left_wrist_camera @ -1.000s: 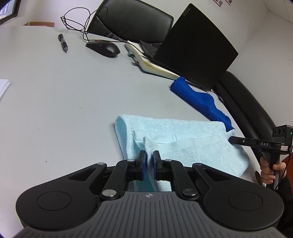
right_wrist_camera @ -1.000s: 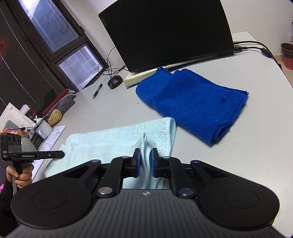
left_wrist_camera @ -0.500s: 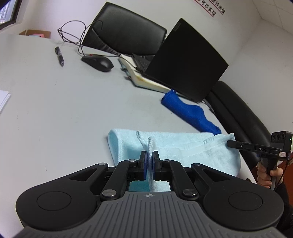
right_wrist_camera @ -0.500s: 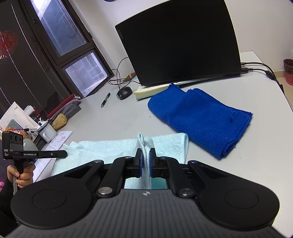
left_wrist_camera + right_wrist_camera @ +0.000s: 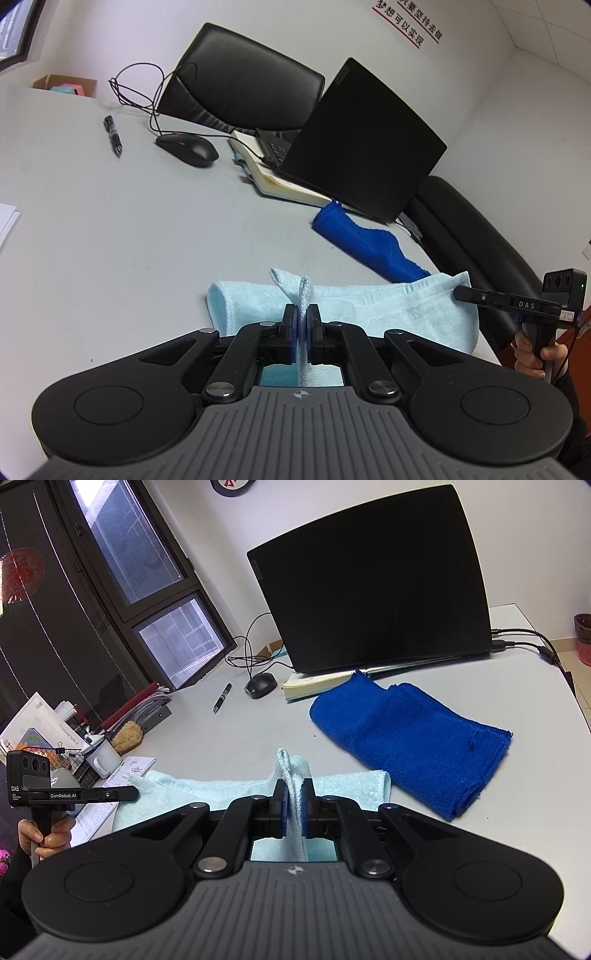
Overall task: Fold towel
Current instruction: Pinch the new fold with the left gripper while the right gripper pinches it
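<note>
A light blue towel [image 5: 388,314] lies partly folded on the white table, also seen as the light blue towel [image 5: 207,790] in the right wrist view. My left gripper [image 5: 303,312] is shut on one near corner, which sticks up between the pads. My right gripper [image 5: 293,788] is shut on the other near corner, pinched the same way. Both corners are raised off the table; the far fold rests on it. Each gripper shows in the other's view: the right gripper [image 5: 461,293] at the towel's right end, the left gripper [image 5: 133,793] at its left end.
A folded dark blue cloth [image 5: 410,738] lies just beyond the towel. Behind it stand an open black laptop [image 5: 373,579] on a notebook [image 5: 280,181], a mouse [image 5: 188,149], a pen [image 5: 112,134] and cables. Black chairs [image 5: 243,92] flank the table; papers and a mug [image 5: 103,758] sit left.
Both grippers closed on the towel's near corners and lifted them up. The cameras rose and tilted, so the towel now sits lower in both views.
</note>
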Available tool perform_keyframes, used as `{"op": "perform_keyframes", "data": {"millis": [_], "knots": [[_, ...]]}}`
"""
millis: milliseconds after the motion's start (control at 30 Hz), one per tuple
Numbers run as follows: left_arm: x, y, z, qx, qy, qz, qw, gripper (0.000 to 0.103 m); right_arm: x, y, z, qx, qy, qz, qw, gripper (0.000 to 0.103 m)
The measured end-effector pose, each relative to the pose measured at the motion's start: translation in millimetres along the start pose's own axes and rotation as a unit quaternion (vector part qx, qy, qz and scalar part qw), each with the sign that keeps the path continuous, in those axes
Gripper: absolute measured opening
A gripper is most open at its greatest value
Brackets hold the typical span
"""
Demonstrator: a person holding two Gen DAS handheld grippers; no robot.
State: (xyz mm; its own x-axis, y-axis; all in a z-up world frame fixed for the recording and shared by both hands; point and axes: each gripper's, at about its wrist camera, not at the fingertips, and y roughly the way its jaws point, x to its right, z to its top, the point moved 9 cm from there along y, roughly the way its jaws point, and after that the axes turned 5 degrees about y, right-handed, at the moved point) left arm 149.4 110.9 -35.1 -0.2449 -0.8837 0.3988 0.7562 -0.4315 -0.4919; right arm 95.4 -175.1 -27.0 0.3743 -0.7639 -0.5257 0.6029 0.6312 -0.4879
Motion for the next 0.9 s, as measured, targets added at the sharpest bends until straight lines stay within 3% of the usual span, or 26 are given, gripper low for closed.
{"op": "perform_keyframes", "data": {"millis": [500, 900], "knots": [[-17, 18, 10, 0.012, -0.01, 0.031, 0.9994, 0.006, -1, 12, 14, 0.019, 0.003, -0.016, 1.0, 0.007], [-37, 46, 0, -0.024, -0.013, 0.054, 0.9982, 0.007, 8, 25, 4, 0.004, -0.012, -0.063, 0.998, 0.011]]}}
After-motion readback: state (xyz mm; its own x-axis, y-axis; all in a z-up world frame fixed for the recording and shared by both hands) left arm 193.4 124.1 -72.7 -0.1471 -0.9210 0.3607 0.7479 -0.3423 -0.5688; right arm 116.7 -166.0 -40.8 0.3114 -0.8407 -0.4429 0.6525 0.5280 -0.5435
